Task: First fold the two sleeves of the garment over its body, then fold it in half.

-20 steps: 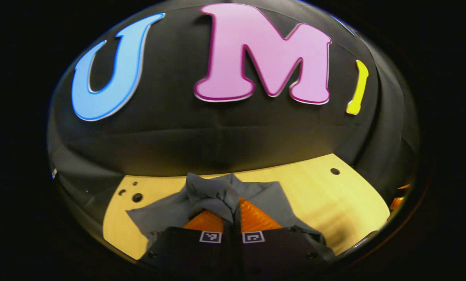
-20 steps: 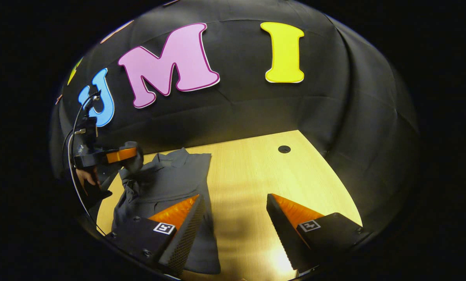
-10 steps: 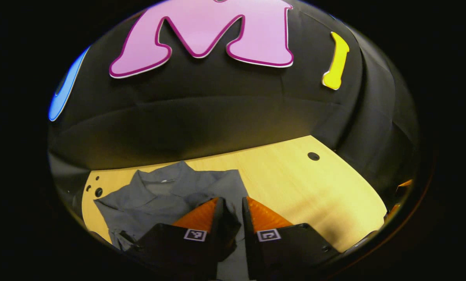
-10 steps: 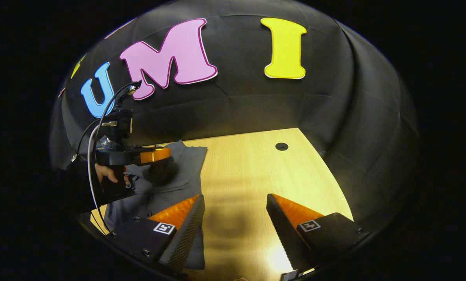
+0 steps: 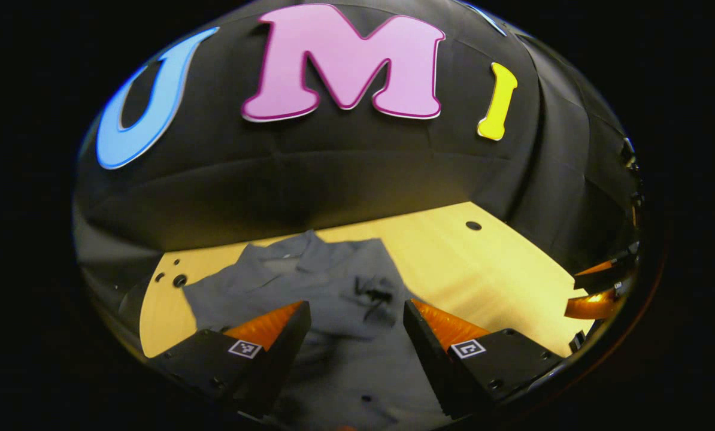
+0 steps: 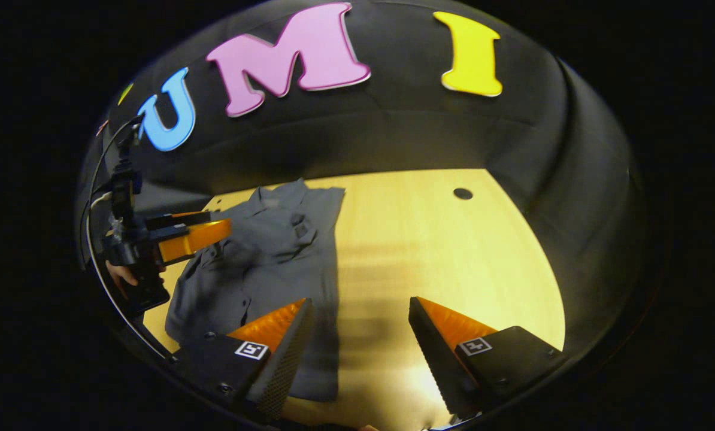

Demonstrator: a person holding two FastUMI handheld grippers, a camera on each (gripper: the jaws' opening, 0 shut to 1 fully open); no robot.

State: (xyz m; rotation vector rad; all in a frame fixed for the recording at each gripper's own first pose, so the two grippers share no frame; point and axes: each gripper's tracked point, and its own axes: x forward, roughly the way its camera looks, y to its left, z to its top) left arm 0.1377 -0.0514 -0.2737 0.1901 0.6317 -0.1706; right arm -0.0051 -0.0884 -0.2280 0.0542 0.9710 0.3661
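Note:
A grey collared shirt (image 5: 333, 281) lies flat on the wooden table (image 5: 489, 269), collar toward the back wall. A sleeve lies folded over its body, the cuff (image 5: 376, 296) resting near the middle. My left gripper (image 5: 356, 304) hovers open above the shirt's body with nothing between its fingers. In the right gripper view the shirt (image 6: 261, 251) lies to the left, and the left gripper (image 6: 221, 219), held by a hand (image 6: 123, 275), hangs over its left edge. My right gripper (image 6: 360, 301) is open over the bare table (image 6: 453, 251) beside the shirt's right edge; the left gripper view catches this right gripper (image 5: 572, 294) at its far right.
A round hole (image 6: 463, 193) sits in the tabletop at the far right, and small holes (image 5: 179, 280) near its far left corner. Black cloth walls close in the table at the back and sides. Bare wood stretches right of the shirt.
My left gripper let go of the sleeve, opened wide and pulled back; the sleeve now lies on the shirt's body. My right gripper stayed open and barely shifted.

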